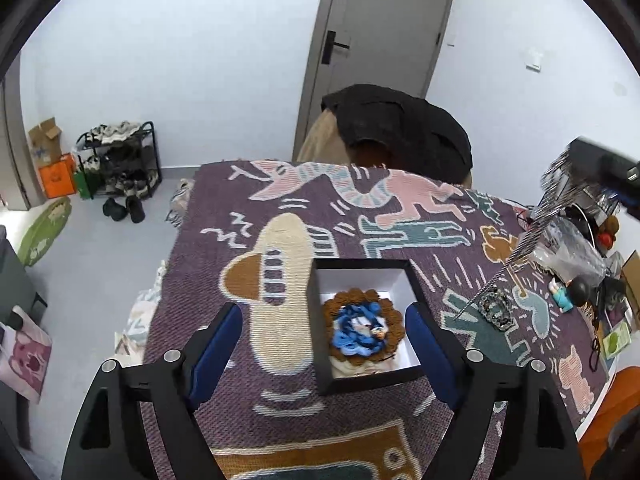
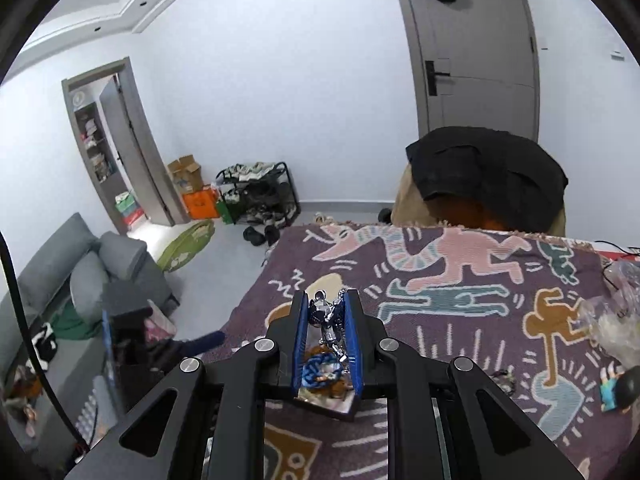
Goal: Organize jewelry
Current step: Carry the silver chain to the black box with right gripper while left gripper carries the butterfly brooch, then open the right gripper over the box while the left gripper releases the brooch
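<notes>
A black box (image 1: 326, 364) with a white inside stands on the patterned cloth. In it lie a brown crocheted ring (image 1: 394, 326) and a blue beaded piece (image 1: 352, 332). My left gripper (image 1: 324, 340) hangs open just above the box, with its right finger over the box's right side and nothing between the pads. My right gripper (image 2: 326, 296) is shut on a chunky silver chain (image 2: 326, 320), held in the air above the box (image 2: 340, 408); the blue piece (image 2: 320, 372) shows below the fingers. A dark jewelled piece (image 1: 496, 308) lies on the cloth right of the box.
At the table's right edge sit a clear plastic bag (image 1: 568, 248), a small blue figurine (image 1: 560, 294) and cables. A chair with a black garment (image 1: 400, 128) stands behind the table. The table's left edge (image 1: 168, 264) drops to the floor.
</notes>
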Demonstrator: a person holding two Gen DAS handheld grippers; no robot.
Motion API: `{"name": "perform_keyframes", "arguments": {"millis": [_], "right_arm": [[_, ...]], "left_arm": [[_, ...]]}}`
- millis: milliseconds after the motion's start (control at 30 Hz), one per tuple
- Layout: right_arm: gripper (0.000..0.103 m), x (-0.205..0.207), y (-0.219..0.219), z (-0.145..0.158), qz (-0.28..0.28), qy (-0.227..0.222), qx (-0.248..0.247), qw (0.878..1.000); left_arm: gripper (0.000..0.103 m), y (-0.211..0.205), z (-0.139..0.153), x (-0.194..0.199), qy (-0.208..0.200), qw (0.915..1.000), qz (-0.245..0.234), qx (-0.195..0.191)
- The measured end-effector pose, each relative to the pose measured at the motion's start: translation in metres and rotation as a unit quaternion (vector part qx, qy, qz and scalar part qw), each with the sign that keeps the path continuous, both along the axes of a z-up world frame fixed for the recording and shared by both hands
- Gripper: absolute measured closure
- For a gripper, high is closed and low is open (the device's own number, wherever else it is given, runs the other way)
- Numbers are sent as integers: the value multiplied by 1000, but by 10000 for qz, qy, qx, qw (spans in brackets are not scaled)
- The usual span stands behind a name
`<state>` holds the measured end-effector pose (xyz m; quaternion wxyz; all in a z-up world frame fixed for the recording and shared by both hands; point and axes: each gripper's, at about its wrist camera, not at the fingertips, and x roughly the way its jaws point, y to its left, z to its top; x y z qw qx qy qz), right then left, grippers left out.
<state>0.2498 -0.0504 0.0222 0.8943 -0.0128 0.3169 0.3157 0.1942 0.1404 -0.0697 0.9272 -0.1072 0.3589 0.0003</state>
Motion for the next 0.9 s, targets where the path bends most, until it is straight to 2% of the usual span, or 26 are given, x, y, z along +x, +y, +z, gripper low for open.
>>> {"name": "perform_keyframes", "arguments": {"millis": [267,333,367,400,467,533,733,900], "right_arm": [[84,15,30,-19,76,113,-133,9998],[78,18,34,-20,46,92,-210,9997],[58,19,35,-21,58,141,-233,9996],[33,19,35,-21,77,183,-216,9996],[17,15,28,-19,53,126,-83,9999],[17,11,20,-17,13,63,-20,10000],[17,12,-18,-25,-277,250,31,9993],[17,9,-53,-37,-563,325,91,9978]], "left_arm": [[19,22,-4,-10,-42,9999,141,-80],[19,24,-4,-11,-65,9998,151,-94],[19,25,-3,-11,-78,9998,160,-109],[19,25,-2,-12,-98,9997,164,-138],[19,24,0,-13,-143,9996,164,-180],[19,20,4,-14,-213,9995,148,-202],[13,2,12,-12,-361,9991,-1,-202],[13,-26,16,-3,-339,9991,-224,-140]]}}
